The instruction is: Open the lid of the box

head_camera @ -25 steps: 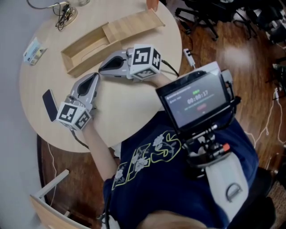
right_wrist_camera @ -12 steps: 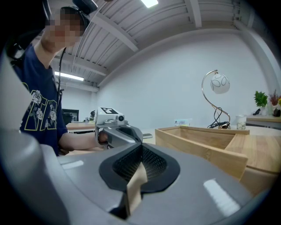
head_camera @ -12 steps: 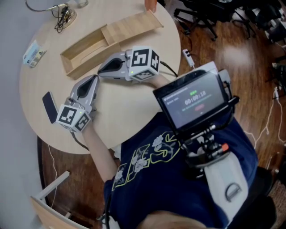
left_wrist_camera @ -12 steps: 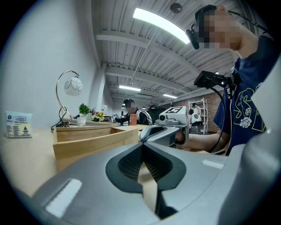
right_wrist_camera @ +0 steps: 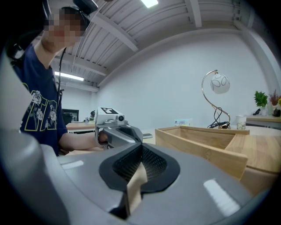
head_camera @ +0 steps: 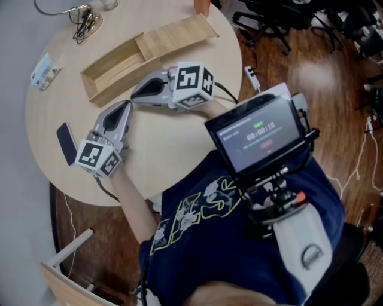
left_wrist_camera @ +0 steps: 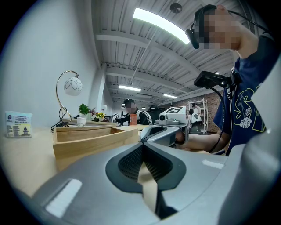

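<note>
A long, pale wooden box (head_camera: 114, 64) lies across the far part of the round table (head_camera: 173, 143). Its sliding lid (head_camera: 176, 33) covers the right half and the left half stands uncovered. My left gripper (head_camera: 128, 105) and right gripper (head_camera: 135, 94) rest on the table just in front of the box, tips close together. Both are shut with nothing between the jaws. In the left gripper view, the left gripper (left_wrist_camera: 143, 154) faces the box (left_wrist_camera: 88, 139) and the right gripper (left_wrist_camera: 163, 134). In the right gripper view, the right gripper (right_wrist_camera: 139, 154) has the box (right_wrist_camera: 206, 147) at right and the left gripper (right_wrist_camera: 117, 132) ahead.
A dark phone (head_camera: 66, 141) lies at the table's left edge, a small packet (head_camera: 45, 68) farther back. A lamp with tangled cable (head_camera: 84, 18) stands at the far rim. A screen (head_camera: 258, 135) hangs at the person's chest. Office chairs (head_camera: 269, 21) stand on the wooden floor at right.
</note>
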Action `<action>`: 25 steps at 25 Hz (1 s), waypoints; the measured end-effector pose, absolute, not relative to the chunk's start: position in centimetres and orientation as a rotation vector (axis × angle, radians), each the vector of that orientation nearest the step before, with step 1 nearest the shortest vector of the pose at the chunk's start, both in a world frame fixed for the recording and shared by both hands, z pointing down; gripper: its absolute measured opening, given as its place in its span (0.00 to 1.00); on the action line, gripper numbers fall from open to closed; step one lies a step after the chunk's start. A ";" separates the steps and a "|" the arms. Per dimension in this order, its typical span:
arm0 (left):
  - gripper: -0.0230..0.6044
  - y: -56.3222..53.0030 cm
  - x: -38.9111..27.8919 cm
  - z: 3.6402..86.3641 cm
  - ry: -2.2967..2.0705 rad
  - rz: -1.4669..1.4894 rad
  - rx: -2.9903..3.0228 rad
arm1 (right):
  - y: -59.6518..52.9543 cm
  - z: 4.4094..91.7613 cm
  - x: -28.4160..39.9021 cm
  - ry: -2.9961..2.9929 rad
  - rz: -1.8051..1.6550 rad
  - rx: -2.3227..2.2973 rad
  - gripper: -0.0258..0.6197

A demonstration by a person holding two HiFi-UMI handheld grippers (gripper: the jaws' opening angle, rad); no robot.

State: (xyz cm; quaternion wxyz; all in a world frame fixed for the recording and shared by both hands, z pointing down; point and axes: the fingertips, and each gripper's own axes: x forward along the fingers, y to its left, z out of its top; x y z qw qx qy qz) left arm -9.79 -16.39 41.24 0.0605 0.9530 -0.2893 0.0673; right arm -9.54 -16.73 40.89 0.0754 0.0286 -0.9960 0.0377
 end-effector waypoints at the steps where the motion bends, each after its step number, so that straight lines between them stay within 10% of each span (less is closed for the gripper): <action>1: 0.04 -16.4 -9.8 41.2 -0.876 0.204 2.883 | -16.7 40.9 -9.6 -2.987 0.113 0.086 0.06; 25: 0.04 -15.7 -9.2 40.9 -0.838 0.215 2.892 | -16.4 40.7 -9.2 -2.991 0.105 0.040 0.06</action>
